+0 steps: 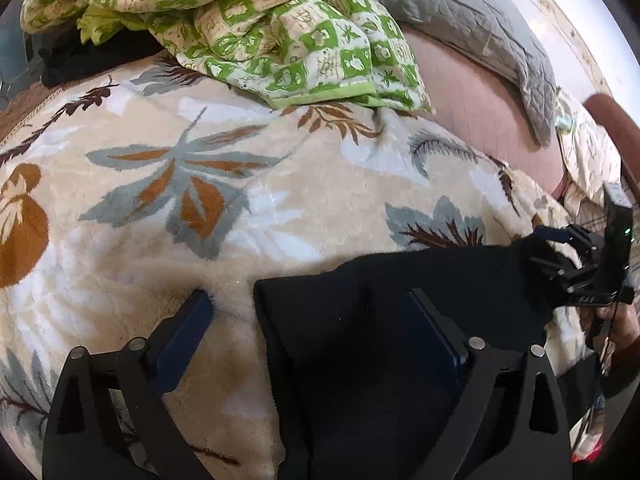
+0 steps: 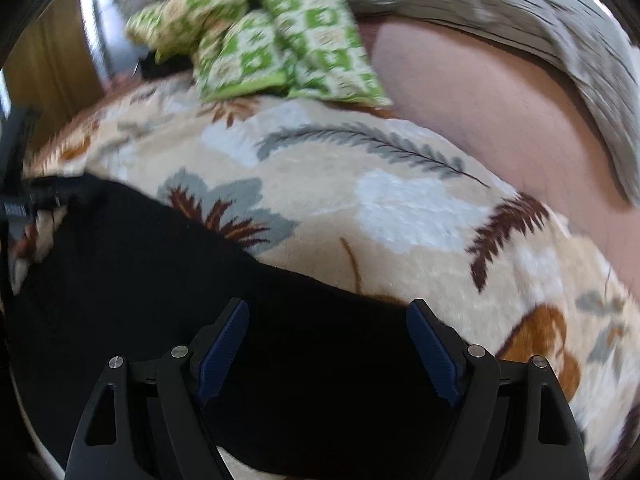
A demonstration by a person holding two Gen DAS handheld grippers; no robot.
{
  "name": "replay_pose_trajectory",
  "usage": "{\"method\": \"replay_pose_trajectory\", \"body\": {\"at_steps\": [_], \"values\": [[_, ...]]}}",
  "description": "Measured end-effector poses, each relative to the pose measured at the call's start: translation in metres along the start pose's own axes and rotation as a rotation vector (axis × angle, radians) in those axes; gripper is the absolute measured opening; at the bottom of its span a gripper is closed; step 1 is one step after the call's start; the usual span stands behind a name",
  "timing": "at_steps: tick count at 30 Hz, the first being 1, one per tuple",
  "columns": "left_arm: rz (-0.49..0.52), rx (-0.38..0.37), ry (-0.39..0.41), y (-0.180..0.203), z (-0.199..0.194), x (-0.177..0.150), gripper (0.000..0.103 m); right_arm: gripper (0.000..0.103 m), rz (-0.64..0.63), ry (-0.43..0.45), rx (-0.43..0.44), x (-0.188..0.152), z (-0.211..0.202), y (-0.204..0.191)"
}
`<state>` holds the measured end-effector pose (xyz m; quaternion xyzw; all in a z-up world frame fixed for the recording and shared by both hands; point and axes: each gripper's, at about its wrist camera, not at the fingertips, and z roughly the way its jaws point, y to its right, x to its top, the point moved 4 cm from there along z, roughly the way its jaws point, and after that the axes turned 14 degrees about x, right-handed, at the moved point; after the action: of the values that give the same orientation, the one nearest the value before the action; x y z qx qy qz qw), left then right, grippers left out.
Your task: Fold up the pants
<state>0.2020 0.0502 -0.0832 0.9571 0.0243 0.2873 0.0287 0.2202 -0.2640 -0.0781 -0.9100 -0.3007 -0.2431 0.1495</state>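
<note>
- The pants [image 1: 400, 300] are black, soft and floppy. They look light, and they'll sag if lifted from one point, so I'd pinch two corners of an edge.
- They lie flat on the blanket [image 1: 200, 240] near the bed's front edge, and the plush pile probably drags on them.
- Left gripper [image 1: 316, 340] is spread wide, straddling the pants' left edge, pinching nothing.
- Right gripper [image 2: 328, 344] is spread too, hovering over the black cloth.
- A green quilt [image 1: 280, 40] is heaped at the far edge.
</note>
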Motion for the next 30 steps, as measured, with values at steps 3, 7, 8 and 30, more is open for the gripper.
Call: {"method": "replay_pose_trajectory", "body": {"at_steps": [3, 7, 8, 30], "values": [[0.0, 0.001, 0.022, 0.001, -0.002, 0.001, 0.096, 0.082, -0.029, -0.025, 0.003, 0.008, 0.008, 0.002], [0.017, 0.0, 0.065, 0.004, -0.008, 0.003, 0.078, 0.082, -0.073, -0.112, 0.037, 0.013, 0.024, 0.001], [0.034, -0.016, 0.08, 0.006, -0.011, 0.004, 0.06, 0.082, -0.087, -0.129, 0.043, 0.013, 0.027, 0.001], [0.099, -0.142, 0.109, 0.023, -0.06, -0.013, 0.01, 0.004, -0.116, 0.123, -0.109, -0.016, -0.089, -0.068]]}}
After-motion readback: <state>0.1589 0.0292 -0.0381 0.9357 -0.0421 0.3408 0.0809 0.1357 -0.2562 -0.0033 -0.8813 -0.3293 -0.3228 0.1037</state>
